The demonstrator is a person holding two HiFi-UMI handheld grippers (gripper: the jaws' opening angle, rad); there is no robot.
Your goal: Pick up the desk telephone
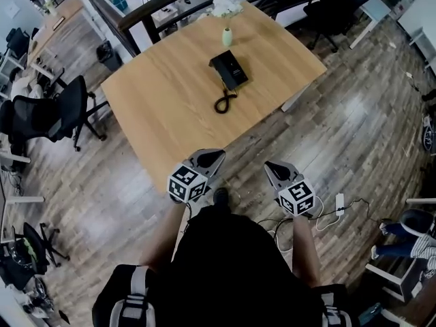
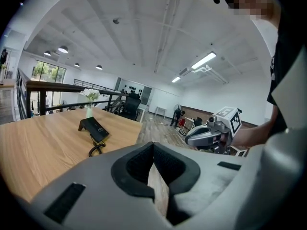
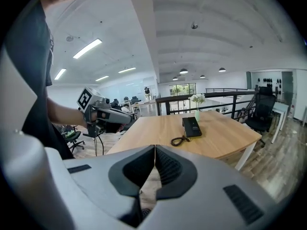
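A black desk telephone (image 1: 229, 69) lies on the wooden table (image 1: 163, 107), its coiled cord (image 1: 224, 101) trailing toward the near edge. The same telephone (image 2: 95, 128) shows at the left of the left gripper view, and the telephone (image 3: 192, 126) sits right of centre in the right gripper view. My left gripper (image 1: 212, 159) is shut and empty, held just short of the table's near edge. Beside it my right gripper (image 1: 275, 170) is shut and empty too, over the floor. Both are well short of the telephone.
A small green vase with white flowers (image 1: 226, 35) stands just behind the telephone. Black office chairs (image 1: 51, 114) stand left of the table and another chair (image 1: 337, 5) at the far right. A white cable and adapter (image 1: 338, 203) lie on the wood floor.
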